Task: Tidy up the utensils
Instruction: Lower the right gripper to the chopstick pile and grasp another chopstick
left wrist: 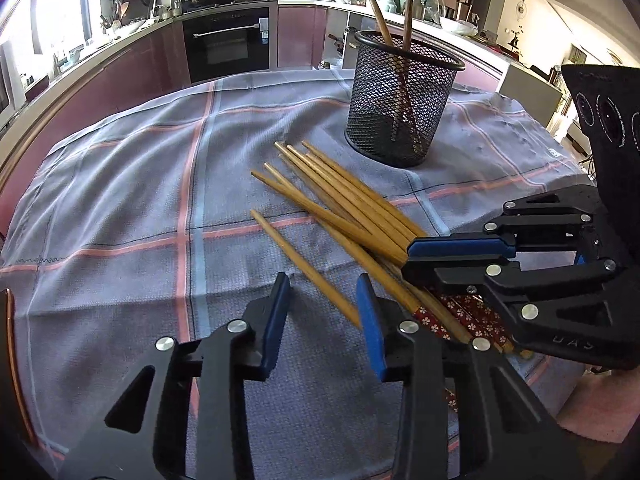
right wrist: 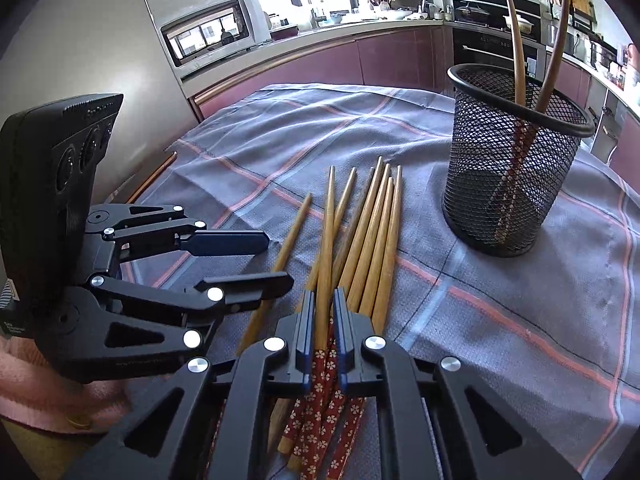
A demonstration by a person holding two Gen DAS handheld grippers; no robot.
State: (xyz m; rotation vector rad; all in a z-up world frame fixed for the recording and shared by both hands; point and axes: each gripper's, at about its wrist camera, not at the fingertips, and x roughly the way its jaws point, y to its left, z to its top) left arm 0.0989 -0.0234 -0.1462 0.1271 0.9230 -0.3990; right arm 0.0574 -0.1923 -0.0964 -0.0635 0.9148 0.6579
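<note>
Several wooden chopsticks with red flowered handles lie in a loose pile on the checked cloth, tips pointing toward a black mesh holder. Two dark chopsticks stand inside that holder. My right gripper is shut on one chopstick of the pile, just above its handle, and it enters the left wrist view from the right. My left gripper stands open just left of the pile; a lone chopstick runs up to its right finger without being pinched.
The cloth-covered table ends at the far side toward purple kitchen cabinets and a built-in oven. A microwave sits on the counter at the left. A pink cloth lies under the left gripper's body.
</note>
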